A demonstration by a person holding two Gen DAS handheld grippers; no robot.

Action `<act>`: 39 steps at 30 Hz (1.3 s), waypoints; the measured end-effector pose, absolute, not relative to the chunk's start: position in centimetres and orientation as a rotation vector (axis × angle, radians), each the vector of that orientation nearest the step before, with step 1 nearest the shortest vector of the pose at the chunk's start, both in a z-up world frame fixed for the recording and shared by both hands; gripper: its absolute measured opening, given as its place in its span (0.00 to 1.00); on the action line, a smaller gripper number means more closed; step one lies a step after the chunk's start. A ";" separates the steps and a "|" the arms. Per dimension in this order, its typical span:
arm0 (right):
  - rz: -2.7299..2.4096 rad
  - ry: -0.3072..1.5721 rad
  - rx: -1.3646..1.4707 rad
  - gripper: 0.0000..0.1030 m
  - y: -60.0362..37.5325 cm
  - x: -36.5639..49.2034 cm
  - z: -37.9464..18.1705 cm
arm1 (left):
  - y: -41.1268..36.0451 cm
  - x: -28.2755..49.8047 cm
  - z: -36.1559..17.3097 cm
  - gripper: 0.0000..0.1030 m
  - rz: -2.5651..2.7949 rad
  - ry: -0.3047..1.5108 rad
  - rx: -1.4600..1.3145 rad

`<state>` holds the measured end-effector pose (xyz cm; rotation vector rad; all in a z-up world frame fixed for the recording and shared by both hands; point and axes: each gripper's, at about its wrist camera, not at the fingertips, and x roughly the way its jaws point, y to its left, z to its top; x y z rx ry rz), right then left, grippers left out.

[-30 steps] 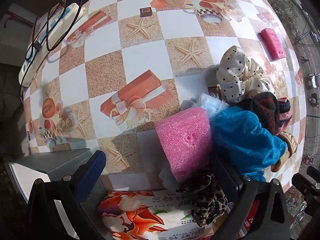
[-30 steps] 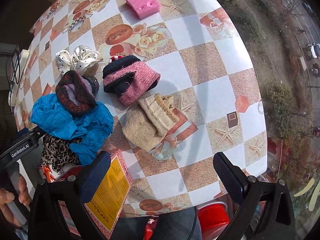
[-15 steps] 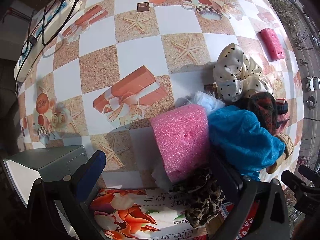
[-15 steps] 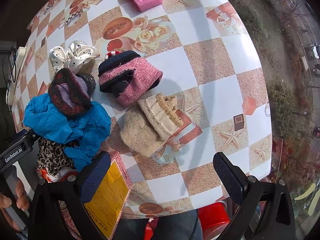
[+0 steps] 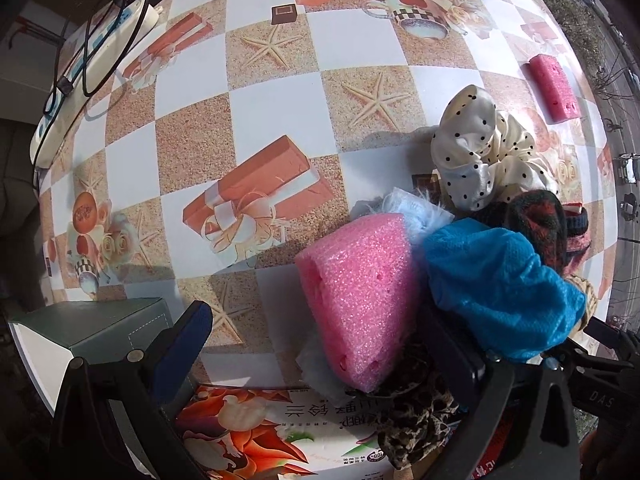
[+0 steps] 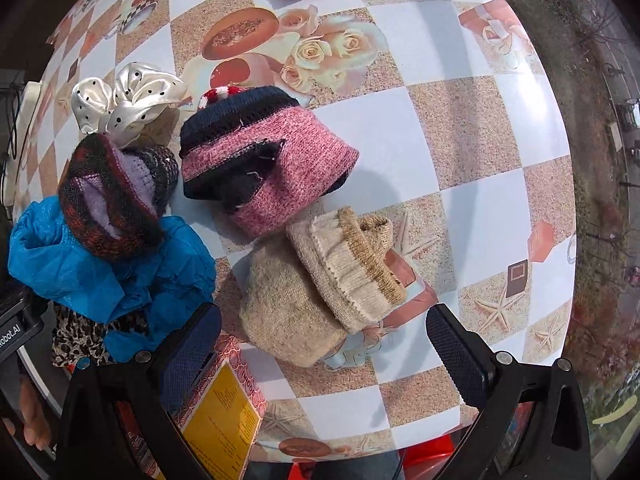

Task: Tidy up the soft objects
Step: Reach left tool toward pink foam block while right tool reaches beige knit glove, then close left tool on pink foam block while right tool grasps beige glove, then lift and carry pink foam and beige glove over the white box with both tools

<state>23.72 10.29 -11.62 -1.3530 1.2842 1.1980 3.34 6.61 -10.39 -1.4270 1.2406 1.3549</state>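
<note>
In the left wrist view a pink foam block (image 5: 360, 300) leans on a pile with a blue cloth (image 5: 500, 284), a polka-dot scrunchie (image 5: 476, 156) and a leopard-print cloth (image 5: 416, 416). My left gripper (image 5: 320, 356) is open just in front of the foam block. A second pink foam block (image 5: 554, 88) lies far right. In the right wrist view a beige knit hat (image 6: 320, 292) lies between my open right gripper's (image 6: 328, 352) fingers, behind it a pink knit hat (image 6: 264, 164), to the left a dark knit hat (image 6: 112, 208) on the blue cloth (image 6: 104, 268).
A power strip with a black cable (image 5: 96, 48) lies at the table's far left edge. A grey box (image 5: 88, 324) and a flowered tissue pack (image 5: 260, 436) sit near my left gripper. A red and yellow box (image 6: 224, 412) lies by my right gripper. The table edge (image 6: 560, 184) curves on the right.
My right gripper has moved forward and down toward the beige hat, which now looks much closer. My left gripper has shifted slightly; the foam block has stayed leaning on the pile.
</note>
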 end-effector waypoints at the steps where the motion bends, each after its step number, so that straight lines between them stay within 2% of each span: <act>1: 1.201 1.286 -1.350 1.00 10.5 23.4 -12.0 | 6.4 3.5 -10.4 0.95 1.359 1.247 -1.422; 6: 1.202 1.314 -1.372 1.00 10.9 22.9 -13.8 | 6.4 4.0 -10.7 0.83 1.343 1.251 -1.466; 7: 1.201 1.323 -1.370 0.98 11.0 22.9 -14.2 | 6.3 4.1 -10.7 0.76 1.331 1.241 -1.470; 8: 1.195 1.344 -1.374 0.93 10.5 23.1 -14.7 | 6.4 4.5 -11.0 0.68 1.311 1.225 -1.478; 9: 1.188 1.353 -1.376 0.76 10.5 23.2 -15.0 | 6.3 4.6 -10.9 0.63 1.303 1.214 -1.478; 10: 1.165 1.388 -1.407 0.60 9.8 24.0 -15.5 | 6.9 4.4 -10.4 0.53 1.295 1.196 -1.478; 11: 1.155 1.410 -1.419 0.56 9.5 24.4 -15.9 | 7.0 4.3 -10.1 0.41 1.297 1.183 -1.468; 13: 1.161 1.411 -1.406 0.40 9.5 24.5 -16.3 | 7.0 4.6 -9.6 0.38 1.310 1.157 -1.449; 16: 1.190 1.378 -1.391 0.38 9.3 24.3 -16.0 | 6.3 3.7 -7.9 0.26 1.343 1.104 -1.406; 20: 1.227 1.355 -1.367 0.38 9.7 24.0 -15.4 | 5.9 3.0 -6.3 0.26 1.370 1.041 -1.375; 27: 1.250 1.375 -1.343 0.38 10.7 23.6 -14.7 | 5.8 2.1 -4.7 0.26 1.373 1.037 -1.364; 36: 1.261 1.409 -1.345 0.38 10.3 24.3 -11.9 | 5.0 2.8 -1.6 0.26 1.390 1.036 -1.269; 39: 1.263 1.436 -1.357 0.38 8.7 24.6 -9.0 | 5.3 3.4 -0.4 0.26 1.412 1.031 -1.215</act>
